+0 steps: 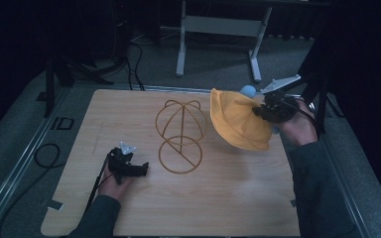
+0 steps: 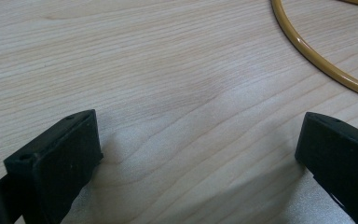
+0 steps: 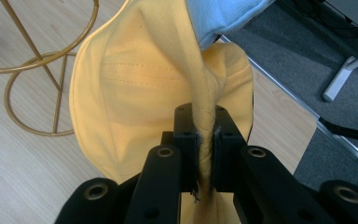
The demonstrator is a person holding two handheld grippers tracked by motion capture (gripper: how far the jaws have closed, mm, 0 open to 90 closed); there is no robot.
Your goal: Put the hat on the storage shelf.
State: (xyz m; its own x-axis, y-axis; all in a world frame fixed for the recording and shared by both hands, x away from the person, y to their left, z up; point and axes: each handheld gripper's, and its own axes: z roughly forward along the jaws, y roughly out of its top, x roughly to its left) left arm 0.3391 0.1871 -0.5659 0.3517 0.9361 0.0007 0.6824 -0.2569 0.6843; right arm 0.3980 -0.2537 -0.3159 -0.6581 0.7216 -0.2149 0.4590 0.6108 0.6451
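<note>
Right gripper (image 1: 263, 110) pinches a fold of the yellow hat (image 1: 235, 126), holding it above the wooden table's (image 1: 218, 198) right side. Left gripper (image 1: 141, 168) rests near the front left, jaws apart and empty. Between them stands a gold wire stand (image 1: 181, 136).

Gold wire stand (image 1: 181, 136) mid-table blocks the way, bare wood left and front

No legible text or labels.
</note>
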